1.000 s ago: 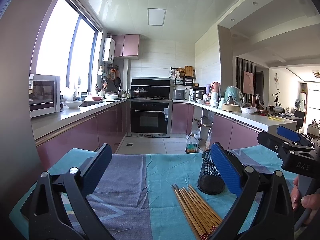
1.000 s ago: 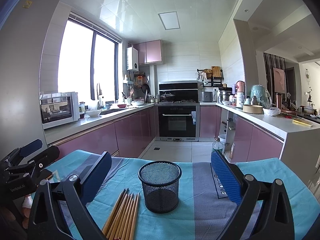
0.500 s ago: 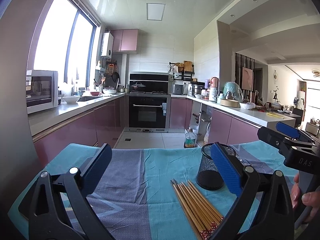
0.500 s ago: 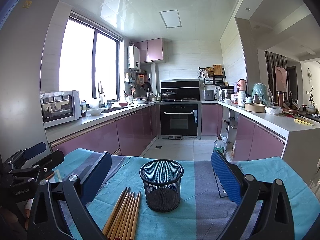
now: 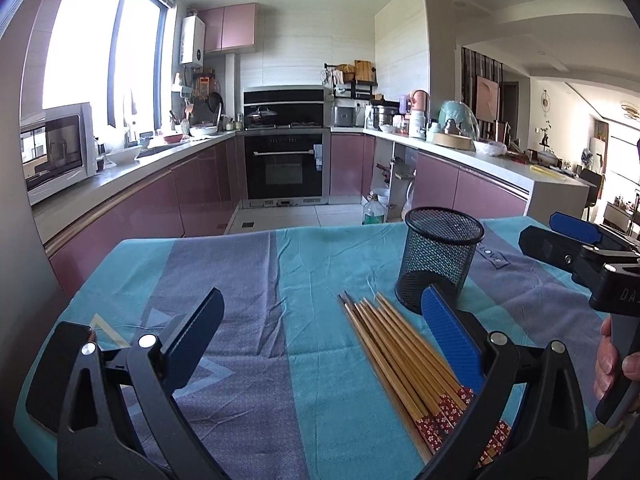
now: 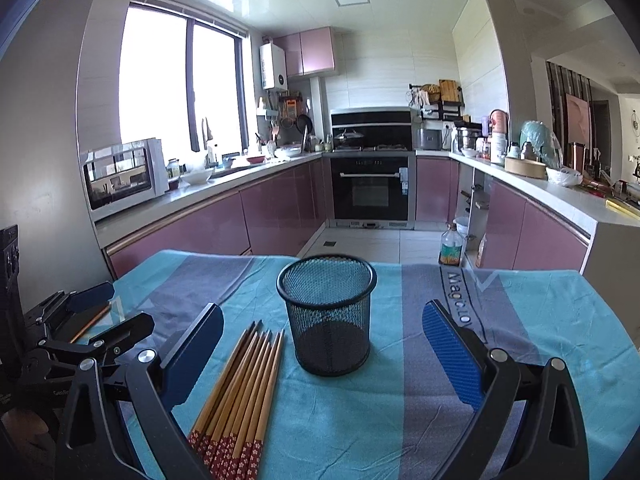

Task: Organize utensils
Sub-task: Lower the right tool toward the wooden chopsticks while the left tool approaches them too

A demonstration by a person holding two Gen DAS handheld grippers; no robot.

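Note:
A bundle of wooden chopsticks [image 5: 404,356] with red patterned ends lies on the cloth-covered table [image 5: 256,280]. A black mesh cup [image 5: 438,260] stands upright just beyond their tips. My left gripper [image 5: 320,328] is open and empty above the table, left of the chopsticks. In the right wrist view the cup [image 6: 328,312] sits centred between the open jaws of my right gripper [image 6: 320,332], with the chopsticks [image 6: 244,384] to its left. The right gripper also shows in the left wrist view [image 5: 580,248], and the left gripper in the right wrist view [image 6: 96,320].
The table has a teal and grey cloth [image 6: 440,400]. Beyond its far edge are the kitchen floor, a plastic bottle [image 6: 450,246], pink cabinets, an oven [image 6: 370,188] and cluttered counters. A microwave [image 6: 124,178] stands on the left counter.
Both cameras have tilted downward, so more of the table shows. The cup and chopsticks have not moved on the cloth. Both grippers stay open.

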